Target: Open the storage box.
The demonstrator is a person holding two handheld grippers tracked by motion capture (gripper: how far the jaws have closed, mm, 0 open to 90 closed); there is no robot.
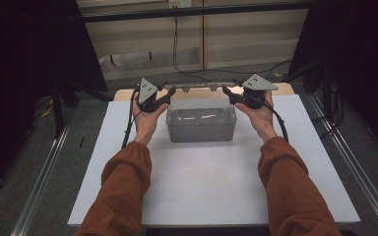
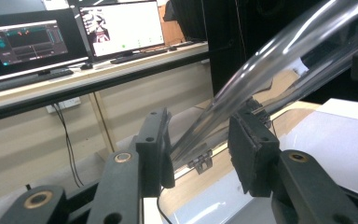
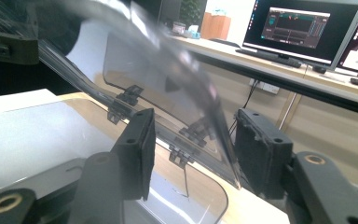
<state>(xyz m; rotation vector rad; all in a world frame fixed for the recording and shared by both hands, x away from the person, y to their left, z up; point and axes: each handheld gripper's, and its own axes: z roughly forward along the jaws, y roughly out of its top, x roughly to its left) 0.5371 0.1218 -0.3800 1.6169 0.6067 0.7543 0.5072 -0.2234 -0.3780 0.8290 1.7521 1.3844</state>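
While swinging up the clear hinged plastic lid (image 2: 270, 51) of the clear rectangular plastic box (image 1: 201, 129) near the far edge of the white board (image 1: 202, 187), keep left gripper (image 1: 170, 93) pinched on the lid's rim. Close right gripper (image 1: 226, 91), jaws spread and loosely straddling the lid's edge, then raise both evenly to spare the small hinges (image 3: 186, 140).

White tabletop (image 1: 211, 191) on a grey floor (image 1: 54, 162), metal rails (image 1: 39, 182) at both sides, black curtains (image 1: 24, 59), beige wall panels (image 1: 246, 34), desk (image 2: 74, 84) with lit monitors (image 2: 121, 28).
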